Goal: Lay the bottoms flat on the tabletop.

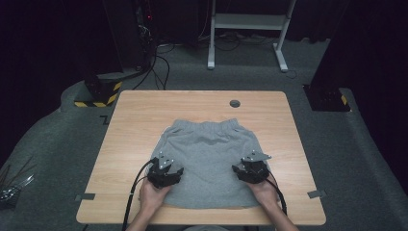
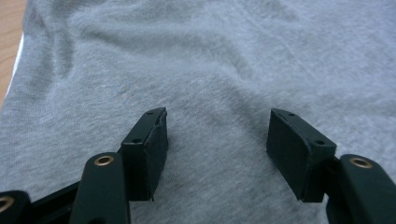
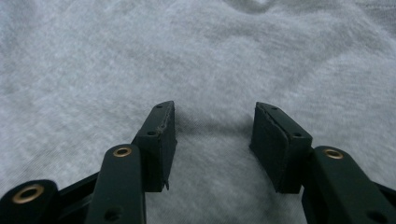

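Both tongs (image 2: pixel 217 135) (image 3: pixel 212 135) gape over grey shorts (image 1: pixel 207 154); waistband (image 1: pixel 204 126) visible from above.

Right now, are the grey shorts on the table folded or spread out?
Spread out. The grey shorts lie flat on the table, waistband far from the person, showing their whole outline, with only light wrinkles.

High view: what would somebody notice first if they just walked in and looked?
Grey shorts lie flat in the middle of a wooden table, waistband at the far side. Two hands rest black grippers on the near half, the left gripper and the right gripper, both with jaws open and nothing between them.
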`<move>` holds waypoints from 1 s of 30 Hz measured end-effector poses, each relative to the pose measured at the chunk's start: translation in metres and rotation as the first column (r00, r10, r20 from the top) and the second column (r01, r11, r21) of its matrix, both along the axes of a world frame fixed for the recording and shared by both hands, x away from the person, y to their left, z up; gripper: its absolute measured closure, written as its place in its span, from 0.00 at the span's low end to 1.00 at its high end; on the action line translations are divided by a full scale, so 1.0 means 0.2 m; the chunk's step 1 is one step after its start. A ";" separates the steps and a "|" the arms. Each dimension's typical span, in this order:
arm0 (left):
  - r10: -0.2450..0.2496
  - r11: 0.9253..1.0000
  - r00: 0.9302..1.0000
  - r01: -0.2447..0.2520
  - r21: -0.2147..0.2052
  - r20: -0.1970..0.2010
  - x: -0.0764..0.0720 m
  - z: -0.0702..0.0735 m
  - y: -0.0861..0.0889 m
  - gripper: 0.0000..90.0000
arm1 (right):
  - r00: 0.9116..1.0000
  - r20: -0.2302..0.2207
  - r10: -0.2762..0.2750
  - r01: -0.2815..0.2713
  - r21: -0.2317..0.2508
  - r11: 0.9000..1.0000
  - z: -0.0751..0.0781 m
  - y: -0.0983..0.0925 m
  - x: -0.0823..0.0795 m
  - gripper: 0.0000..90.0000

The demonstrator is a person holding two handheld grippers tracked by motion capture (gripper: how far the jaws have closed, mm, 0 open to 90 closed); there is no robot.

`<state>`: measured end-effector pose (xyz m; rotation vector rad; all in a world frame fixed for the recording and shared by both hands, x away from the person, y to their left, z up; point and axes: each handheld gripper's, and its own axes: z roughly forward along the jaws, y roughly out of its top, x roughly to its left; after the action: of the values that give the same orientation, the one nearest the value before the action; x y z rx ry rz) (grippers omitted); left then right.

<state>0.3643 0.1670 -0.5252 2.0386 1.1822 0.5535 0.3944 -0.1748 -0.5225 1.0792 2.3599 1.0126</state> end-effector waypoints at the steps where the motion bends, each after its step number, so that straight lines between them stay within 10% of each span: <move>1: 0.001 1.000 1.000 -0.001 0.005 0.002 0.02 0.00 0.00 0.43 | 1.000 -0.005 -0.005 0.005 0.005 1.000 0.00 0.00 0.01 0.55; 13: 0.046 0.999 0.999 -0.046 0.001 -0.003 0.23 0.00 -0.05 0.43 | 1.000 -0.007 -0.007 0.007 0.010 1.000 0.00 -0.03 0.26 0.54; 30: 0.001 0.999 1.000 -0.001 -0.046 -0.007 -0.01 0.07 0.02 0.42 | 1.000 0.016 -0.002 0.001 0.037 0.999 0.05 -0.01 -0.02 0.52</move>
<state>0.3622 0.1702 -0.5104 2.0032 1.1894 0.5157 0.3912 -0.1774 -0.5121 1.0817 2.3362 1.0644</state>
